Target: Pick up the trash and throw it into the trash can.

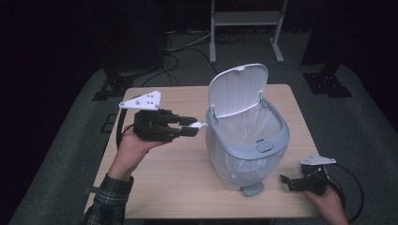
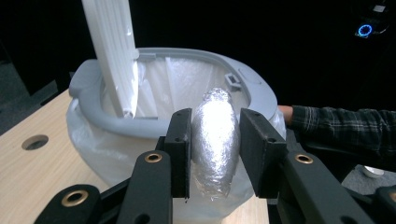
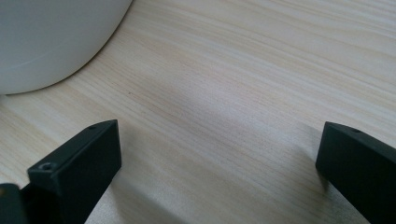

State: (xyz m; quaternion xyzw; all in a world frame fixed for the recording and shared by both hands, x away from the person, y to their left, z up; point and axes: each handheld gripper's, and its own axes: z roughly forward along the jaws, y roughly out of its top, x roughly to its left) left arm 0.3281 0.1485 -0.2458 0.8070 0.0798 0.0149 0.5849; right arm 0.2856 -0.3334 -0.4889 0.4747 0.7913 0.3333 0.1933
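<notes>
Dark room, cabled floor, pale metal stand at rear; light wood table in foreground, round hole near 1 edge.

Item 1: foil-wrapped bundle, oblong, crinkled silver; gripped at mid-length between the 2 pads of the left claw, both ends projecting; held off the table, just short of the bin rim on the hinge side. Handling, as judged: light, soft and crushable under pressure, skin liable to tear or slip where smooth; best taken across the thick middle, as now, with modest squeeze; ends too tapered for a sure hold.

Item 2: pedal bin, grey rim, translucent body, clear liner folded over the edge; white lid raised nearly upright; foot pedal at the near base; mouth open and unobstructed.

Item 3: left claw, clenched on item 1, pointing level toward the bin, carried in a hand with plaid sleeve.

Item 4: right claw, released, jaws wide apart with bare table between; low at the near right of the bin, beside its curved wall, touching nothing visible.

Step in hand, as judged: delivery of item 1 over the rim; drop into liner not yet made.
</notes>
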